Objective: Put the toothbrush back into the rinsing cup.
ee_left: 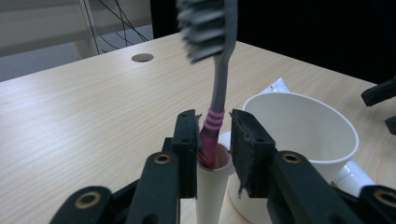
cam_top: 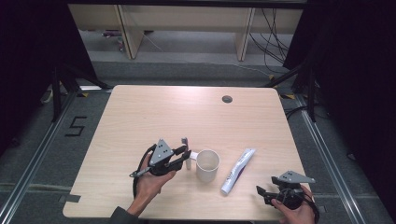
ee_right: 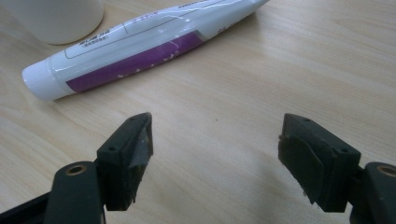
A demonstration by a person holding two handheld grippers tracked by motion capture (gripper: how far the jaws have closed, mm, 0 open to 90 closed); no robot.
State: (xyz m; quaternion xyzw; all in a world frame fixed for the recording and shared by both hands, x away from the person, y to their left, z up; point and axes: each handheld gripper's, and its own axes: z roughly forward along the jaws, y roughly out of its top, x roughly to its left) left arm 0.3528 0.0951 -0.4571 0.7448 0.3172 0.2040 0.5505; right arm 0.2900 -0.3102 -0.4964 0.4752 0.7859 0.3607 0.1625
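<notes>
A toothbrush with grey bristles and a grey and pink handle stands upright in a white tube holder joined to the side of a white cup. My left gripper has its jaws close on either side of the pink part of the handle. The left jaw touches it and a thin gap shows at the right jaw. From above, the left gripper sits just left of the cup. A white and purple toothpaste tube lies ahead of my right gripper, which is wide open over bare wood.
The toothpaste tube lies slantwise right of the cup, cap toward the front edge. A cable hole is at the back of the wooden table. The right gripper is near the front right corner. Dark floor and stands surround the table.
</notes>
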